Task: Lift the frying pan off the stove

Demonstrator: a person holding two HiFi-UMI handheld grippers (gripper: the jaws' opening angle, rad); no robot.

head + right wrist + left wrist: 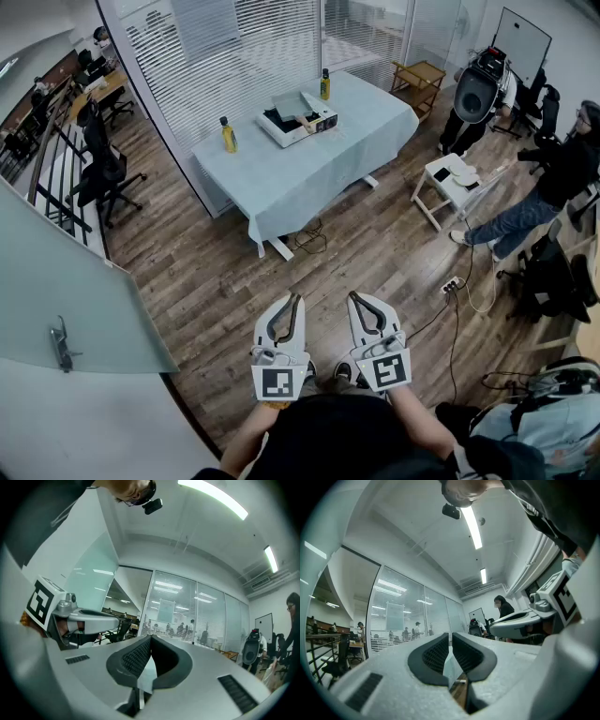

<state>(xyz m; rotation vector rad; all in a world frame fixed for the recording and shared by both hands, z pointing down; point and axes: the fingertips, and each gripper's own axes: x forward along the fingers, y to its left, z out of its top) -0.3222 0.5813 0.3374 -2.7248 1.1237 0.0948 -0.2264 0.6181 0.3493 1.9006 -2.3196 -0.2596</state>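
Frying pan (pixel 292 105): set on stove (pixel 323 123), far worktop (pixel 281 178), well ahead.
Left gripper (pixel 296 302): fingers together, empty.
Right gripper (pixel 354 298): likewise; neither judged nearer.

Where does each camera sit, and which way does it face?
Head view: on the person's head, facing steeply down at floor and table; forearms, shut left tongs and right tongs show.
Left gripper view: on the left tongs, facing along them towards the glass wall; right tongs alongside.
Right gripper view: on the right tongs, facing that wall; left tongs alongside.
Shared: both gripper views show the glass wall.
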